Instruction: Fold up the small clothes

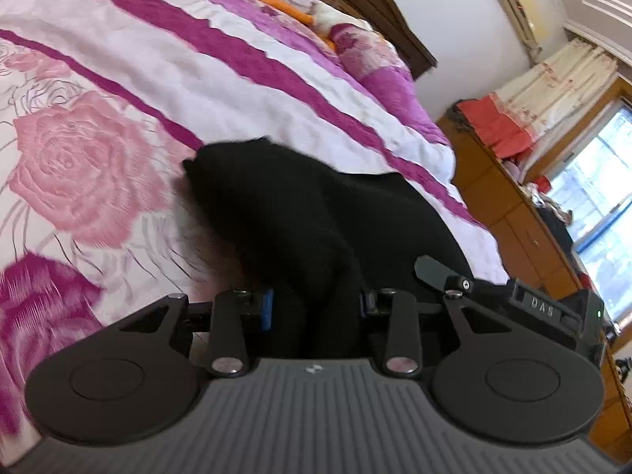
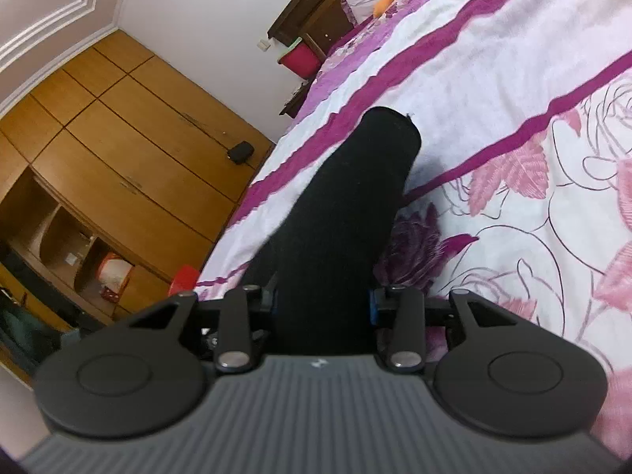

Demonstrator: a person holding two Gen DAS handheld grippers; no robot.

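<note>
Gripper (image 1: 316, 308) fingertips hidden behind black garment (image 1: 284, 213).

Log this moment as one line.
left gripper: shut on black knit garment | right gripper: shut on same | lifted over floral pink-purple bedspread

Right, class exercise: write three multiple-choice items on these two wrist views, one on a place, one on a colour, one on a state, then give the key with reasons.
1. Where does the garment lie?
A. on the flowered bedspread
B. on the floor
C. in the wardrobe

2. What colour is the garment?
A. orange
B. black
C. white

3. How does the right gripper stand?
A. wide open, away from cloth
B. out of view
C. closed on the garment

Key: 1 A, bedspread shows around it in both views; 2 B, the cloth is plainly black; 3 C, black cloth fills the gap between its fingers, as with the left gripper.
</note>
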